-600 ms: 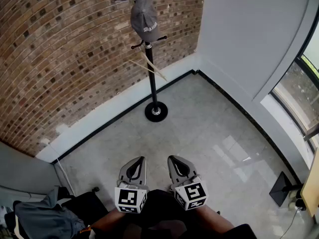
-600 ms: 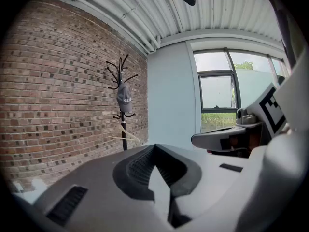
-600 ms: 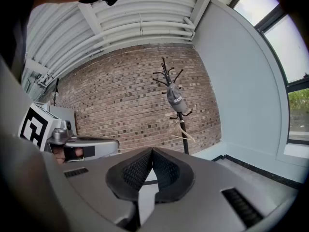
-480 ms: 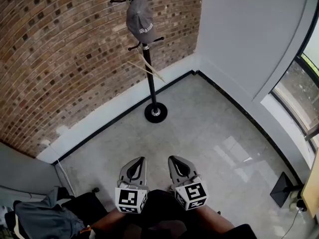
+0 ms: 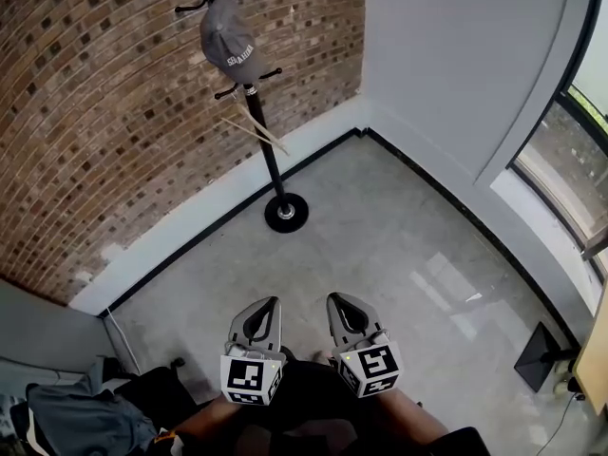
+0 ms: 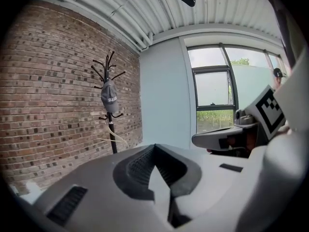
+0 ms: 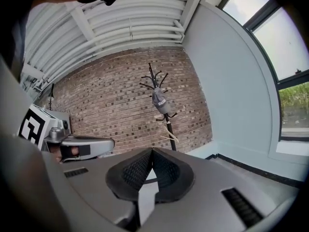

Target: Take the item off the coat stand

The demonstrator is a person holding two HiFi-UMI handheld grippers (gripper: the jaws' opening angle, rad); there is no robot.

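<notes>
A grey cap hangs on a black coat stand in the corner by the brick wall; the cap also shows in the left gripper view and the cap in the right gripper view. Both grippers are held low and close to the person's body, well short of the stand. My left gripper is shut with nothing in it. Beside it my right gripper is shut and empty too.
The stand's round base rests on a pale tiled floor. A brick wall is at the left, a plain wall and windows at the right. A bag and clothes lie at the lower left.
The view has shifted, so the coat stand and cap now appear further left and lower in the head view. Both grippers stay shut in the same place.
</notes>
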